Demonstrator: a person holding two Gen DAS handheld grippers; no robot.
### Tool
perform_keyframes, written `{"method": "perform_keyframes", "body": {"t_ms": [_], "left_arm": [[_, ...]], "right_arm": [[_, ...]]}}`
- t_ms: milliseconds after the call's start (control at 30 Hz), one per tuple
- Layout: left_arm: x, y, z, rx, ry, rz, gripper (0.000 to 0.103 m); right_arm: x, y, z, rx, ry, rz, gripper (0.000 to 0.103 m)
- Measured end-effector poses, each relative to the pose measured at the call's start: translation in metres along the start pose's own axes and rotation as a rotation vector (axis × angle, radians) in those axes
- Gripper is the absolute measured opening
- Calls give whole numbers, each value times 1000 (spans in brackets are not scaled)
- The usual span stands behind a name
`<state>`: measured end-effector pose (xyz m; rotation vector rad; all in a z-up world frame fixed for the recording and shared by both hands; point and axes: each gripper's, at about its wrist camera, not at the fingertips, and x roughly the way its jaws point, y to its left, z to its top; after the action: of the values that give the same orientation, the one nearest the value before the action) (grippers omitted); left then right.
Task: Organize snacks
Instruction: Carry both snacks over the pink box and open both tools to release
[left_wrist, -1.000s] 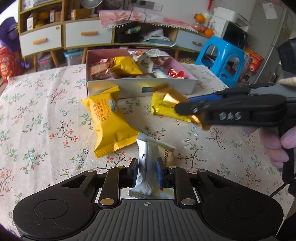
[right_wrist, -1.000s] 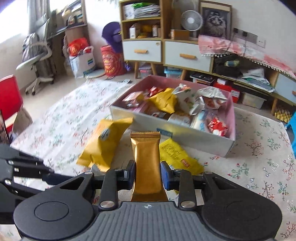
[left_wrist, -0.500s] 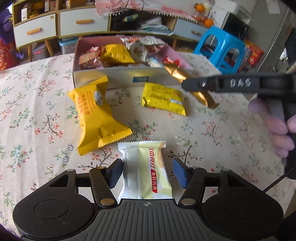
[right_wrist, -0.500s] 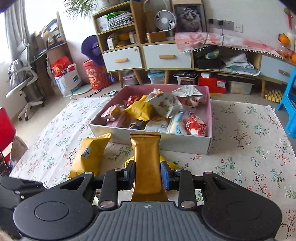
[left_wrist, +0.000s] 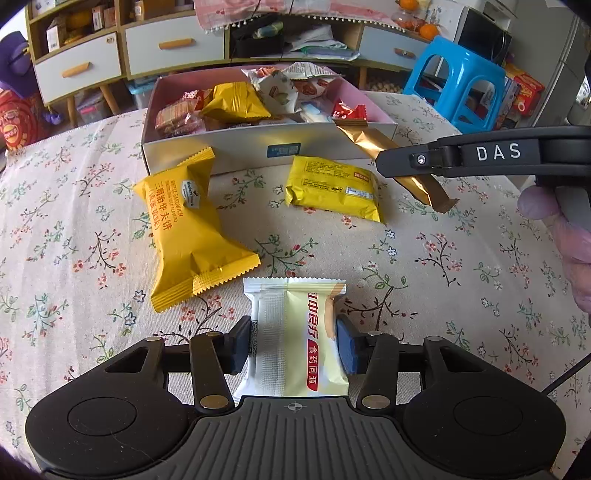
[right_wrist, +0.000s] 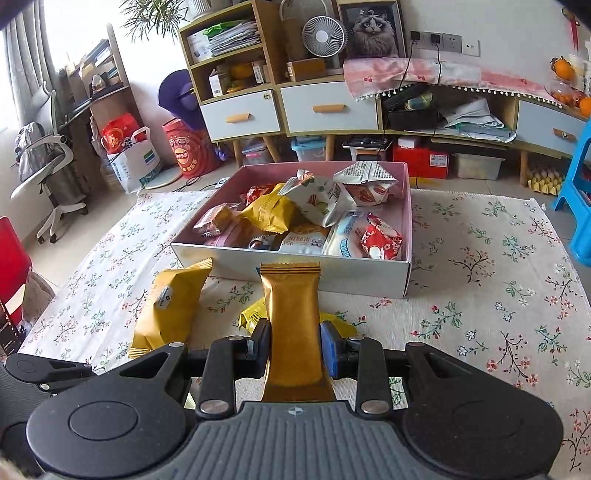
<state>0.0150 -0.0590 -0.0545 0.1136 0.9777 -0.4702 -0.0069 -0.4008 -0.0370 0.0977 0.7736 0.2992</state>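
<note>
Floral tablecloth (left_wrist: 74, 221), glossy gold bar (right_wrist: 293, 332)

Blue stool (left_wrist: 456, 83), desk fan (right_wrist: 323, 37)

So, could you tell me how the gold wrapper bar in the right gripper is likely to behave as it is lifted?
The gold bar probably stays fairly stiff: it juts straight from the right gripper without drooping. Its foil looks glossy, so it may slip. It seems light, being slim.

Floral tablecloth (left_wrist: 74, 229) under snack box (left_wrist: 221, 147)
</note>
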Motion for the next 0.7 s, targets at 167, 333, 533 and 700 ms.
{"method": "perform_keyframes", "body": {"t_ms": [167,333,533,700], "left_arm": [[-6,-2,2,-4,-15,-30,45],[-15,-2,9,-26,-42,-66,45],[-26,-1,24,-53,-90,-97,45],[-30,7,46,-99,-145,-94,45]], "right_arm": [[-3,-3,3,13,-13,2,18],[-9,-10,11,49,-43,-4,18],[-15,-22,25,125,-94,-19,18],[-13,-30,37,222,-129,10,18]]}}
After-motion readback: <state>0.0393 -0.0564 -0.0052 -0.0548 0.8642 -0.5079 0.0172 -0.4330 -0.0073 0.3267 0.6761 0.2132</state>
